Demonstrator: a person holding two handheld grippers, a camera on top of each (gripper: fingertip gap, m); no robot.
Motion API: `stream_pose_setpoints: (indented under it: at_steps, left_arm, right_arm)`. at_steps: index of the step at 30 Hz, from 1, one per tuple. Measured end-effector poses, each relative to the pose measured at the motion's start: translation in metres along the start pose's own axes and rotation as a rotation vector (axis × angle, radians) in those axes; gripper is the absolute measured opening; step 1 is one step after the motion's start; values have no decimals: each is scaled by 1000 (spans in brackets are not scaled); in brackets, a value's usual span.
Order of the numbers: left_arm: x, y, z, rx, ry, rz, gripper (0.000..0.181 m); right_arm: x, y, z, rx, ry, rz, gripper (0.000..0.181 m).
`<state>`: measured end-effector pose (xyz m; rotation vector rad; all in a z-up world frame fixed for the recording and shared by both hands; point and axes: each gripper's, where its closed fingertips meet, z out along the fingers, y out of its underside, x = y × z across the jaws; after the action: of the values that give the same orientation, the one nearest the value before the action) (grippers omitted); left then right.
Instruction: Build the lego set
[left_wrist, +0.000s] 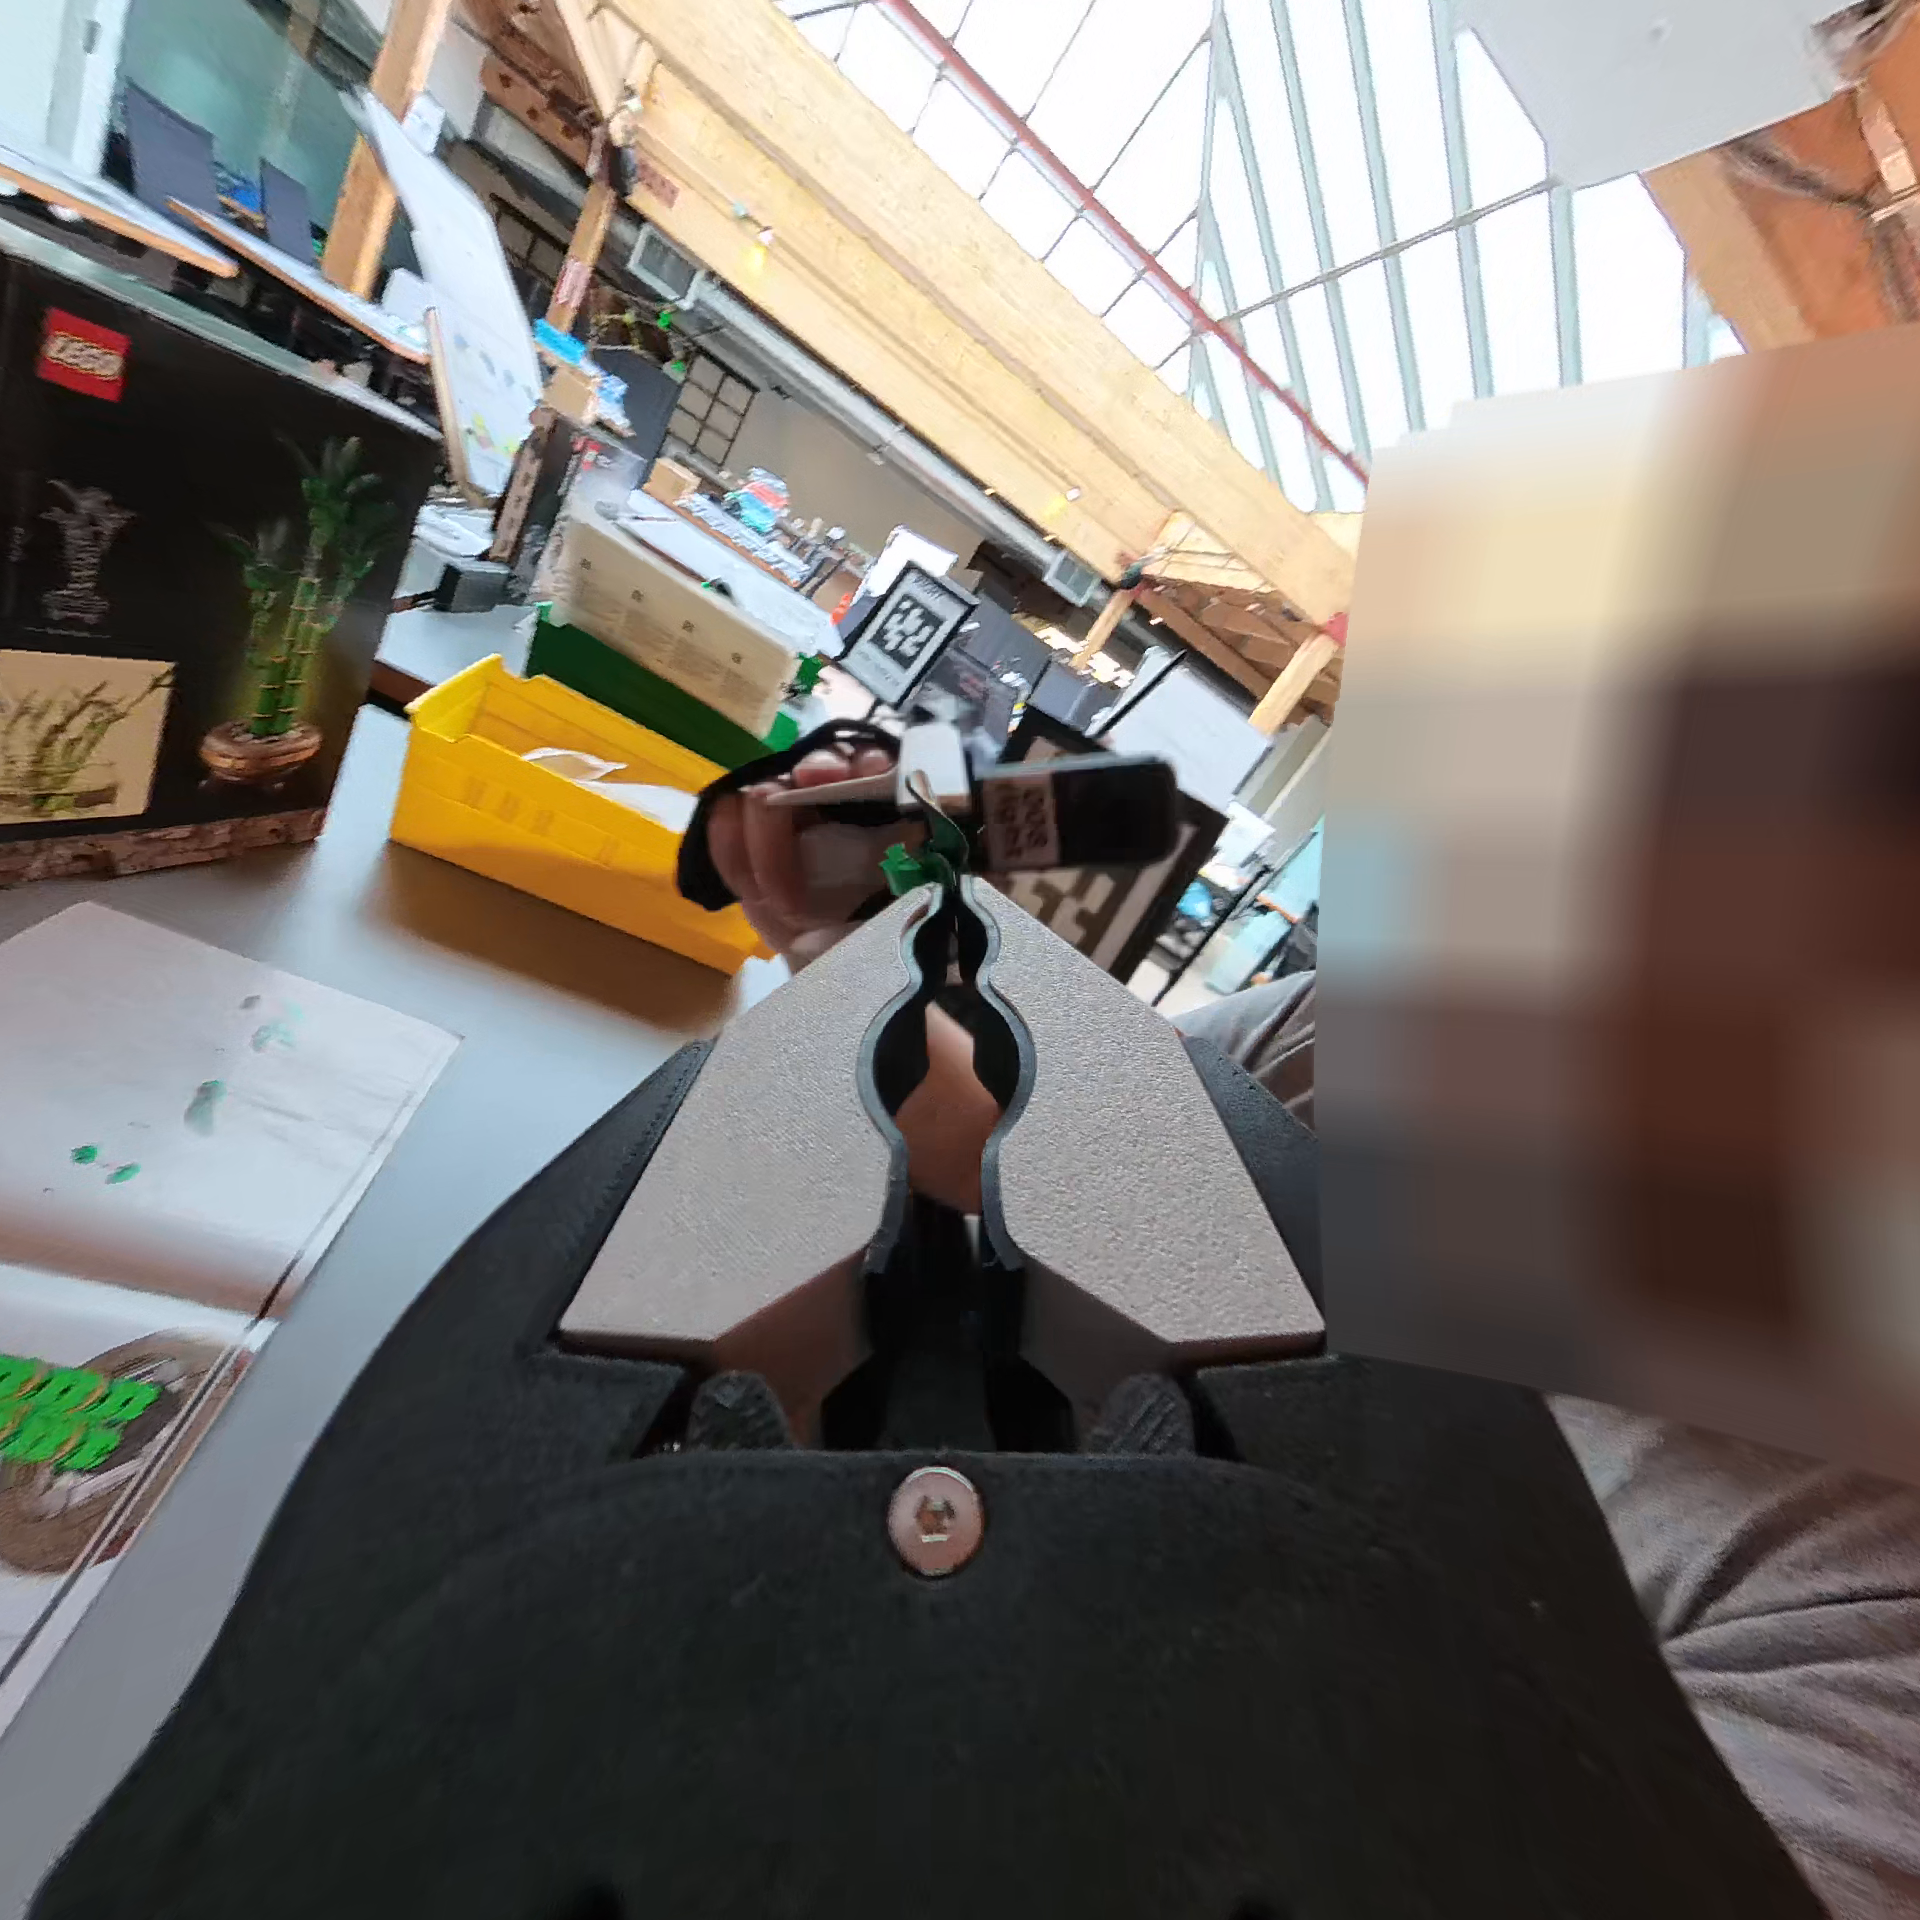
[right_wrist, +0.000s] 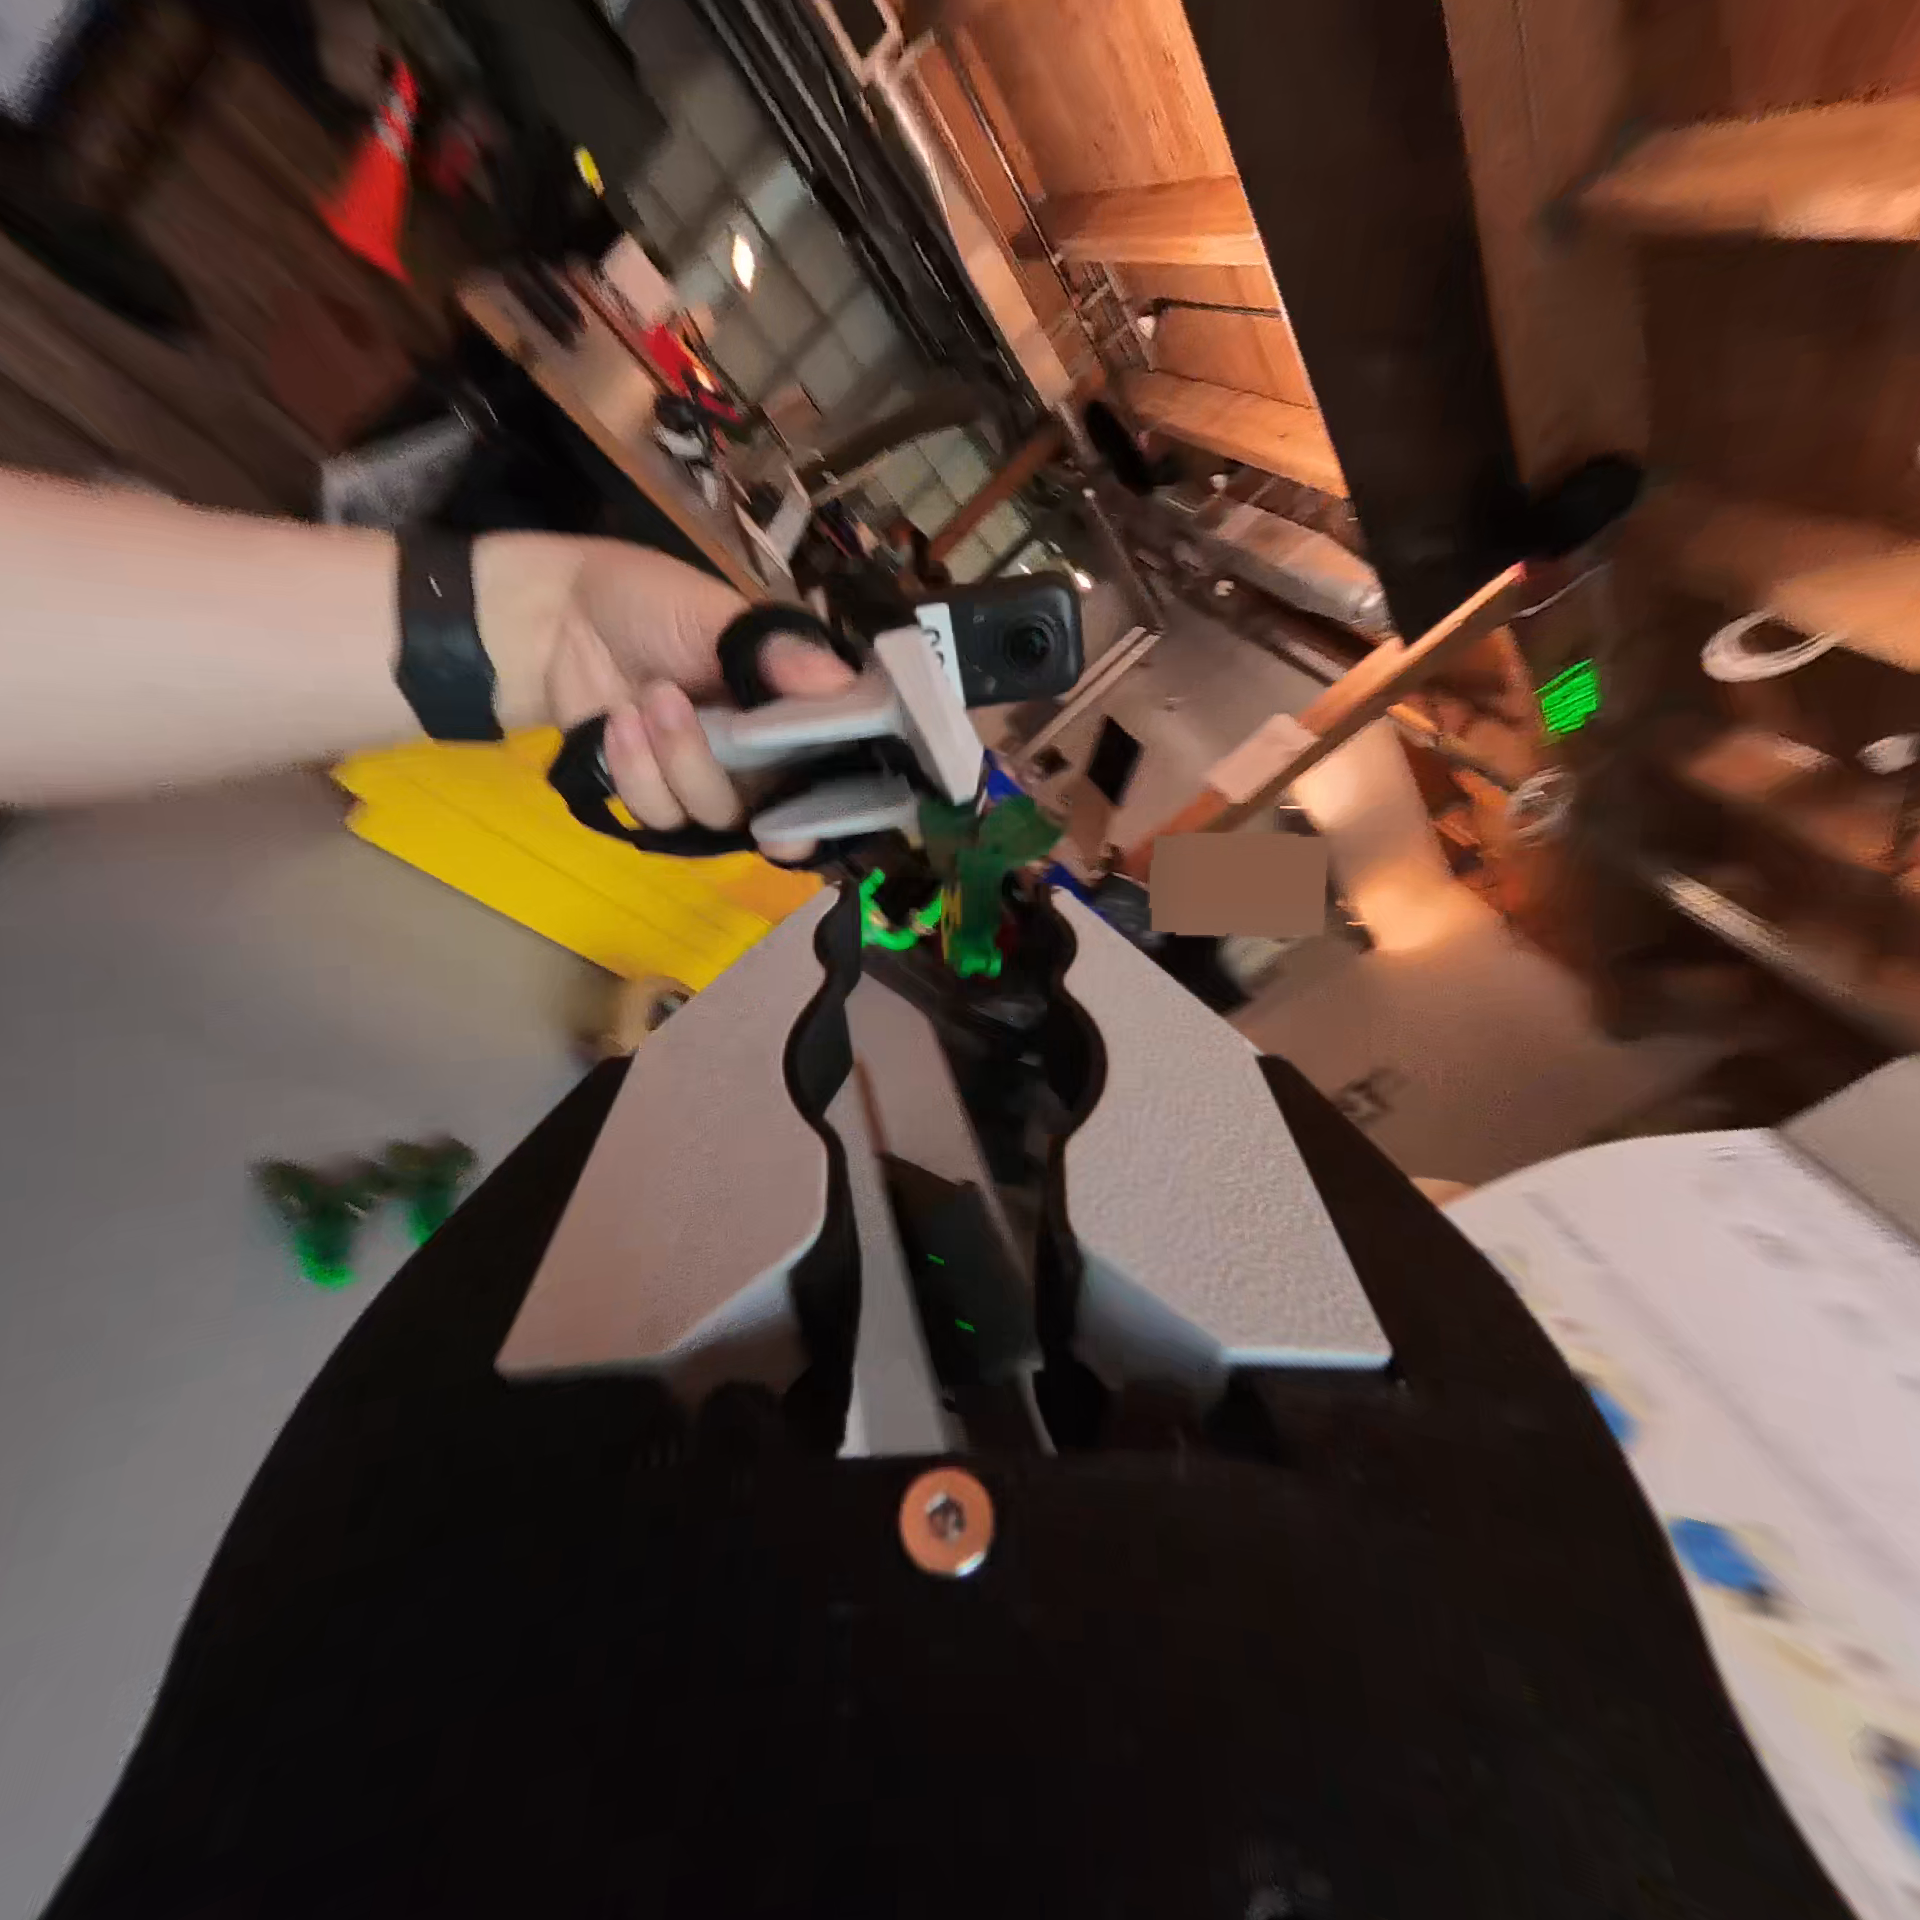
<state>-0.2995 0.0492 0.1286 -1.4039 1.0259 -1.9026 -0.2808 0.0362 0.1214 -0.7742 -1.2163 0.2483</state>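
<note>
Left tongs (left_wrist: 943, 902): jaws narrow, nipping a green lego leaf piece (left_wrist: 920, 860) at the tips. Right tongs (right_wrist: 951, 935): jaws parted around the same leaf cluster, contact unclear through blur. Beyond the left tongs' tips: yellow bin (left_wrist: 540, 790), lego box (left_wrist: 187, 582) farther left; loose green pieces (right_wrist: 358, 1205) left of the right tongs.

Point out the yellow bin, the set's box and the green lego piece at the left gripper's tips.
yellow bin (left_wrist: 499, 821): left wrist view, its near side wall.
set's box (left_wrist: 156, 540): left wrist view, its dark front face.
green lego piece (left_wrist: 920, 862): left wrist view, leafy part above the fingertips.

Bin (left_wrist: 540, 821) on table (left_wrist: 582, 1049), right of set box (left_wrist: 177, 582); booklet (left_wrist: 197, 1081) in front.
</note>
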Motion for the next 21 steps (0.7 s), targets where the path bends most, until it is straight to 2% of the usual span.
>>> stream_pose_setpoints:
  at_steps: [1, 3, 6, 8, 11, 13, 15, 17, 19, 21]
  left_arm:
    - [-3, 3, -1, -17, -31, 15, 0]
    - [-5, 6, -3, -45, -56, 39, 0]
    - [-5, 7, -4, -56, -73, 61, 0]
    - [-6, 8, -3, -60, -75, 62, 0]
    - [-7, 11, 0, -75, -66, 56, 0]
    - [-11, 10, 1, -73, -77, 64, 0]
    - [-20, 6, -2, -59, -140, 108, 0]
    - [-29, -4, -13, -24, -255, 156, 29]
    - [-32, -17, -33, 29, -380, 214, 31]
    - [-26, -29, -53, 82, -469, 271, 31]
  right_arm:
    - [0, -3, -1, 23, -27, 84, 28]
    - [-1, 0, -1, -2, -80, 193, 19]
    - [-5, 12, 0, -86, -103, 184, 20]
    - [-8, 13, 0, -89, -124, 187, 19]
    - [-6, 20, 1, -112, -121, 230, 7]
    - [-8, 24, 1, -129, -142, 257, 6]
    - [-11, 30, 3, -143, -165, 313, 6]
    - [-28, 48, 8, -187, -257, 432, 6]
    - [-56, 76, 16, -237, -360, 551, 6]
    - [-101, 96, 22, -249, -533, 651, 5]
